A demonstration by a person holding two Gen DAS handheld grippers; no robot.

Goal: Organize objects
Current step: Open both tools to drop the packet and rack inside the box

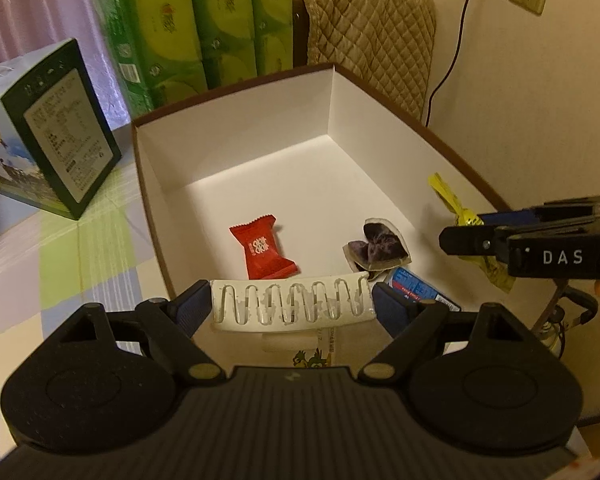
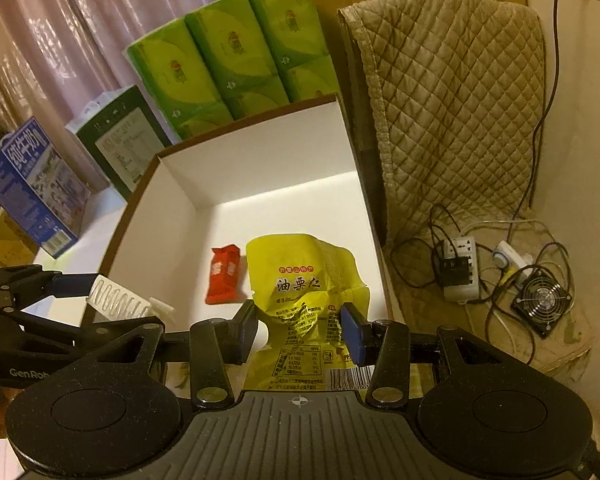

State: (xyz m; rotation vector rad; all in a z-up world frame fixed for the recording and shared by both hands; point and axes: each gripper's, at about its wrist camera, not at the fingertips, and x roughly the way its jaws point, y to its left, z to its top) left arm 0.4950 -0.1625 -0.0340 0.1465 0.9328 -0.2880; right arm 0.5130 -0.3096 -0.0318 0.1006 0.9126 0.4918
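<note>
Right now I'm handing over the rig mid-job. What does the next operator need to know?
Left gripper: shut on white clip, over the box's near edge.
Right gripper: shut on yellow snack packet, over the white box.
Already in the box: red candy, dark heart-shaped packet, blue packet.
Left: release the clip and the yellow packet into the box.

Green tissue packs (image 2: 236, 56) stacked ahead, beyond the tool. Dark-green carton (image 1: 66, 128) ahead-left; blue milk carton (image 2: 32, 192) further left. Quilted cover (image 2: 456, 92) ahead-right. Power strip (image 2: 462, 270) and small fan (image 2: 542, 306) at right, cables around them.
</note>
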